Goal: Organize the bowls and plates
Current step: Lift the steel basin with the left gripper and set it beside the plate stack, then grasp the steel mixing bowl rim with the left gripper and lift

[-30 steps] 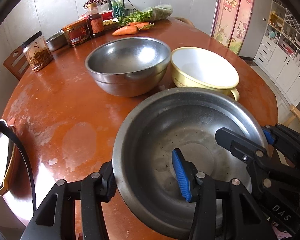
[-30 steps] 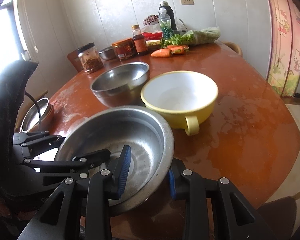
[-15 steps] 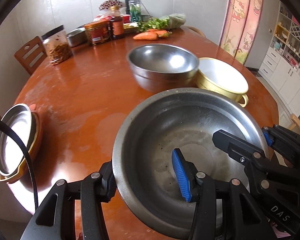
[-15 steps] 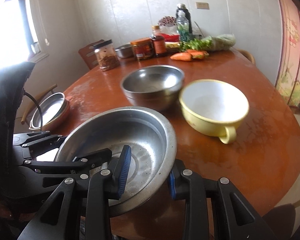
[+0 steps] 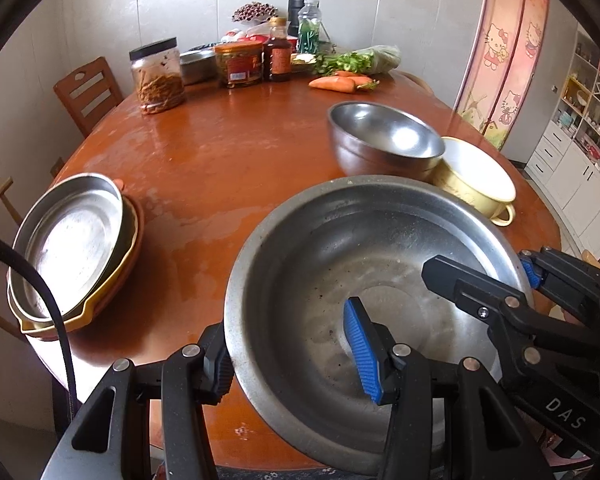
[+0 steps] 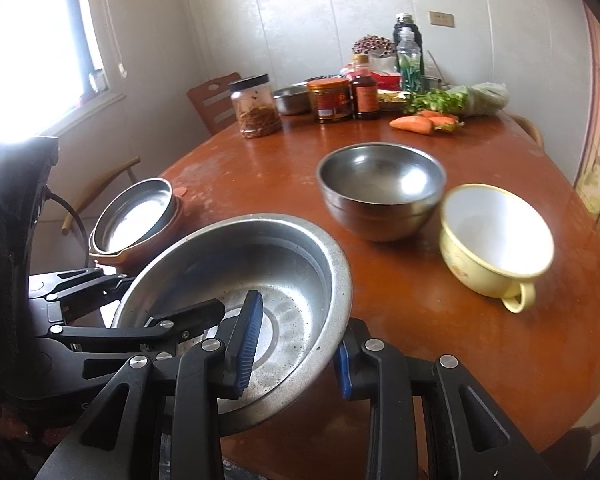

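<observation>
Since a second ago both views have swung left: the plate stack [image 5: 72, 248], then only a sliver at the left edge, is now fully in frame, and the steel bowl [image 5: 384, 144] and yellow bowl [image 5: 476, 188] have slid to the right of centre. The basin [image 5: 340, 272] sits the same between the jaws in every frame, so it is travelling with both hands.

Step in hand: carrying the basin, held off the worktop [image 5: 220, 160], away from the two bowls and toward the plate stack at the worktop's left edge. Judged mid-carry, nothing released yet.

Basin now: near edge of the worktop, right of the plate stack and well apart from it, in front of the steel bowl.

Left gripper [image 5: 288, 356]: partly closed, pinching the basin's near-left rim, one pad outside the wall, blue pad inside. Right gripper [image 6: 296, 344]: narrower, clamped on the basin's right rim the same way, wall between the pads.

Next move likely calls for keeping both hands level and in step so the basin doesn't tip or twist out of either pinch, more travel toward the plate stack, then lowering it squarely on top or just beside before either gripper lets go. The stack overhangs the worktop edge a little; an off-centre drop could tip it.
</observation>
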{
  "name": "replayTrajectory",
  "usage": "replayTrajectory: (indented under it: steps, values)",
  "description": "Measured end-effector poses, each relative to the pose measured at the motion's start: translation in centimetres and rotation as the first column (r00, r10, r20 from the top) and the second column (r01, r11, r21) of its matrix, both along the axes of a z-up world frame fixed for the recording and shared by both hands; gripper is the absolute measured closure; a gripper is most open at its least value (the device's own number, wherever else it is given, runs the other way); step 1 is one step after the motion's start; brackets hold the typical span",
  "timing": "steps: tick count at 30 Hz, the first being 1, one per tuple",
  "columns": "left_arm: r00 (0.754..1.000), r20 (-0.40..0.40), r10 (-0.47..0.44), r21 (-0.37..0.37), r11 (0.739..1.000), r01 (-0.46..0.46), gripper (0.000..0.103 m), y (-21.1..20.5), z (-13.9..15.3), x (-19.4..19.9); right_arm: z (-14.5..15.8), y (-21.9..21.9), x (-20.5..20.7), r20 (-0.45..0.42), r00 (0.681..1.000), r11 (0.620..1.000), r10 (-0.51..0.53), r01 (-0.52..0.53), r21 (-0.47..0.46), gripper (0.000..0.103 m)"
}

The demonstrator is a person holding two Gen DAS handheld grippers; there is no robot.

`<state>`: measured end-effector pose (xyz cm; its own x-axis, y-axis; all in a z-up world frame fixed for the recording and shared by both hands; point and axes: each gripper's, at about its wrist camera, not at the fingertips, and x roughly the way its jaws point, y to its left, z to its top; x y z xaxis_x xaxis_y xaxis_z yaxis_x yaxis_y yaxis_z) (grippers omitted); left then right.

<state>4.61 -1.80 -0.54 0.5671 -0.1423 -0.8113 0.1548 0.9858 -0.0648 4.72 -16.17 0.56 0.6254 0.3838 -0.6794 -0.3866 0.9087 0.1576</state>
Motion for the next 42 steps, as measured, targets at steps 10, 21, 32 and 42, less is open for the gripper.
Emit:
replayTrajectory:
  steps: [10,21,32,42]
  values:
    - [1.000,-0.018,-0.021,-0.004,1.000,0.021,0.053,-0.7,-1.8,1.2,-1.8,0.1,0.9,-0.031,0.999,0.999,-0.029,0.028,-0.046,0.070]
    - [1.000,-0.002,0.022,0.013,1.000,-0.022,0.053,0.2,-2.1,1.9,-3.0,0.4,1.7,-0.026,1.000,1.000,-0.002,0.002,-0.003,0.069]
    - [0.999,0.026,0.037,-0.015,0.999,-0.037,0.053,1.3,-0.8,1.4,-2.4,-0.8,1.9,-0.027,0.999,0.999,-0.025,0.026,0.039,0.058]
    - [0.998,0.051,0.034,-0.031,0.999,-0.032,0.052,1.0,1.8,3.1,-0.3,-3.2,3.2,0.005,0.998,0.997,-0.060,0.059,0.055,0.054]
